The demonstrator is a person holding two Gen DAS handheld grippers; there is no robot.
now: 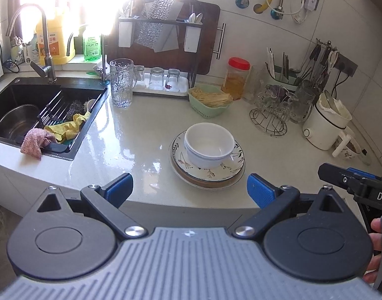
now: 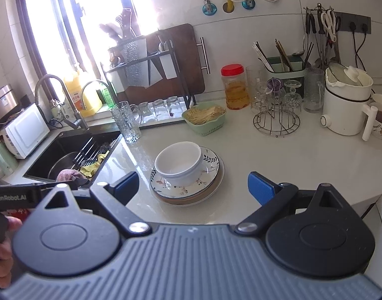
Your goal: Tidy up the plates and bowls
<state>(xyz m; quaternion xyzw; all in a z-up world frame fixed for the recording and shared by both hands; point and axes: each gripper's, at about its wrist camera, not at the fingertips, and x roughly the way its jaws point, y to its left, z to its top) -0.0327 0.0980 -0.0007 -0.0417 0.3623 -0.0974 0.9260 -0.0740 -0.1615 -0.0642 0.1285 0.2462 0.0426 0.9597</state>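
Observation:
A white bowl (image 1: 208, 147) sits stacked in another white bowl on a floral plate (image 1: 237, 163), which rests on more plates near the counter's front edge. The same stack shows in the right wrist view, with the bowl (image 2: 179, 163) on the floral plate (image 2: 210, 165). My left gripper (image 1: 189, 190) is open and empty, held in front of the counter edge, short of the stack. My right gripper (image 2: 193, 187) is open and empty, also just in front of the stack. The right gripper's body (image 1: 355, 182) shows at the left wrist view's right edge.
A black sink (image 1: 41, 115) with a steel pot, rack and cloths lies at left. A tall glass mug (image 1: 121, 82), green basket of sticks (image 1: 209, 101), red-lidded jar (image 1: 237, 77), wire glass stand (image 1: 272, 112) and white kettle (image 1: 325, 125) stand behind the stack.

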